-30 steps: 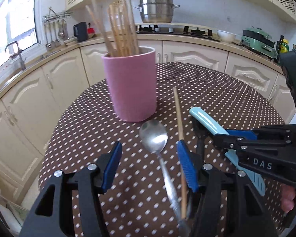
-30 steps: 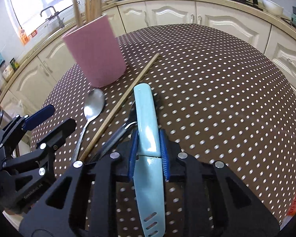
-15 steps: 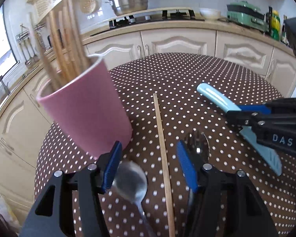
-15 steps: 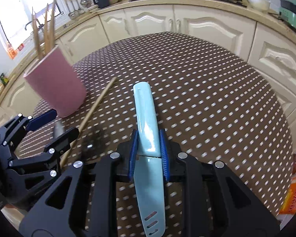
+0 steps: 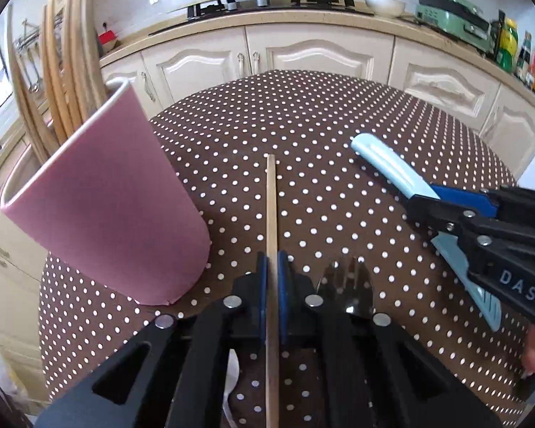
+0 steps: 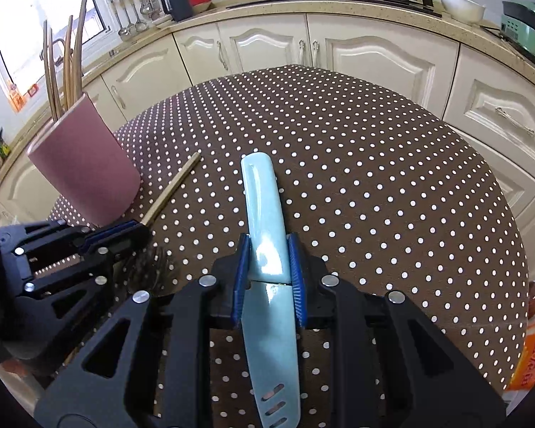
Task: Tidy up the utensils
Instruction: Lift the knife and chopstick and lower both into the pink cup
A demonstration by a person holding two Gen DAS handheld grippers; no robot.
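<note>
Wooden chopstick [image 5: 271, 214] lay near the middle of the dotted table [image 5: 339, 135], and the left tongs [image 5: 271, 278] were pinched on it, pads pressed to either side of the stick w/ almost no gap. Right tongs [image 6: 267, 267] were clamped on a pale blue knife [image 6: 264, 207] at the join of handle and sheath, held clear above the cloth, handle pointing toward the far edge.

Progress, as I judged it: partly done. Pink holder [image 5: 107, 207] stood toward the table's left edge w/ several long wooden sticks [image 5: 64, 71] already in it. Left to do: the gripped chopstick, the knife, plus a metal fork [image 5: 346, 281] lying on the cloth just beside the left tongs. Something pale showed under the left tongs' frame; couldn't tell what it was. So approx. three or four items still out of the holder.

Writing: "DAS" read on the right tongs' black body in the left view. An orange packet [image 6: 528, 363] beyond the table's right edge carried characters, too small & cut off to read.
</note>
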